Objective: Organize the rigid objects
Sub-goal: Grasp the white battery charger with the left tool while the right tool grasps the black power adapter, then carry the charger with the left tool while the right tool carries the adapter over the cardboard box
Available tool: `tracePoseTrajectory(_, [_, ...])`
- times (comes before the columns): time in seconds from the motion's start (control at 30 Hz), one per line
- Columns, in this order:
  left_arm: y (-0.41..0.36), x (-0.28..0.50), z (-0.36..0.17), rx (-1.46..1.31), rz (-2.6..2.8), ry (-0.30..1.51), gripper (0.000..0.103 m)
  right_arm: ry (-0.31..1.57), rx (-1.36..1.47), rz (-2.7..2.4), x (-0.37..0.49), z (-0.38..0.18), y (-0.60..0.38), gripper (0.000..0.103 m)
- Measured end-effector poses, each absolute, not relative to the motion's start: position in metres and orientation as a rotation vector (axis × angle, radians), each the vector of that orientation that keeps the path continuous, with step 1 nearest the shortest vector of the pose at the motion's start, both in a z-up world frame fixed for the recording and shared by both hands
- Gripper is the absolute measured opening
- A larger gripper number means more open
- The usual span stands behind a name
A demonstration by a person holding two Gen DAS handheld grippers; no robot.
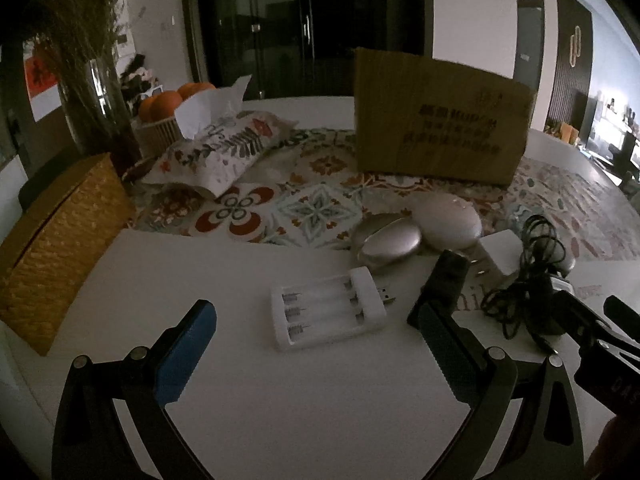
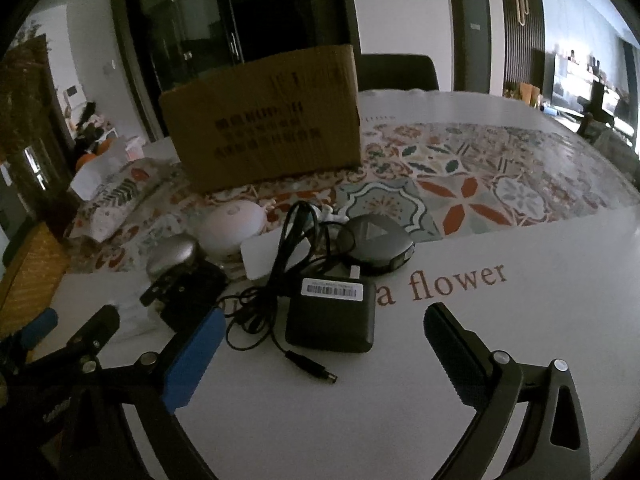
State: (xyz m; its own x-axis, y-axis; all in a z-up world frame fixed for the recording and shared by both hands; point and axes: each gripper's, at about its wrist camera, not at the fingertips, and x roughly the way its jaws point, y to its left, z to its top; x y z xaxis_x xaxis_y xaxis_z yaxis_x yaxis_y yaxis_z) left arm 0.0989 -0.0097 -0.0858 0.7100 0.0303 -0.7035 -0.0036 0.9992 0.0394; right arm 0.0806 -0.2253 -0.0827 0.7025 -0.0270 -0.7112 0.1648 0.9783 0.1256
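Note:
A white battery charger (image 1: pixel 330 309) lies on the white table just ahead of my open, empty left gripper (image 1: pixel 316 328). Behind it lie a silver oval device (image 1: pixel 386 242), a white oval device (image 1: pixel 448 220), a white plug block (image 1: pixel 502 252) and a tangled black cable (image 1: pixel 524 284). My right gripper (image 2: pixel 324 340) is open and empty, with a black power adapter (image 2: pixel 332 318) between its fingertips. Its cable (image 2: pixel 280 264) trails back toward a dark round hub (image 2: pixel 374 242). The white oval device (image 2: pixel 232 228) and silver device (image 2: pixel 172 254) lie at left.
A cardboard box (image 1: pixel 436 124) stands on the patterned mat (image 1: pixel 320 204) at the back. A woven yellow box (image 1: pixel 52 248) stands at left, with a floral tissue pouch (image 1: pixel 224 148), a basket of oranges (image 1: pixel 168 108) and a vase behind it.

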Motion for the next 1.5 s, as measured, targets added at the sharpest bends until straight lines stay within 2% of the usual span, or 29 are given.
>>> tracePoseTrajectory(0.3, [-0.012, 0.119, -0.104, 0.027, 0.019, 0.842, 0.102, 0.839, 0.206, -0.132, 0.1, -0.096, -0.23, 0.091])
tracePoseTrajectory(0.53, [-0.012, 0.127, -0.115, 0.029, 0.016, 0.88, 0.094, 0.875, 0.211, -0.133, 0.108, -0.106, -0.229, 0.084])
tracePoseTrajectory(0.77, [-0.012, 0.133, -0.121, 0.016, -0.013, 0.906, 0.08, 0.883, 0.206, -0.132, 0.11, -0.109, -0.227, 0.081])
tracePoseTrajectory(1.03, [-0.014, 0.131, -0.122, 0.021, -0.04, 0.908, 0.079, 0.882, 0.224, -0.104, 0.11, -0.111, -0.227, 0.067])
tracePoseTrajectory(1.1, [-0.016, 0.129, -0.122, 0.028, -0.05, 0.907, 0.079, 0.881, 0.226, -0.115, 0.109, -0.112, -0.229, 0.057])
tracePoseTrajectory(1.5, [-0.015, 0.115, -0.109, 0.035, -0.067, 0.846, 0.079, 0.877, 0.212, -0.092, 0.103, -0.108, -0.227, 0.056])
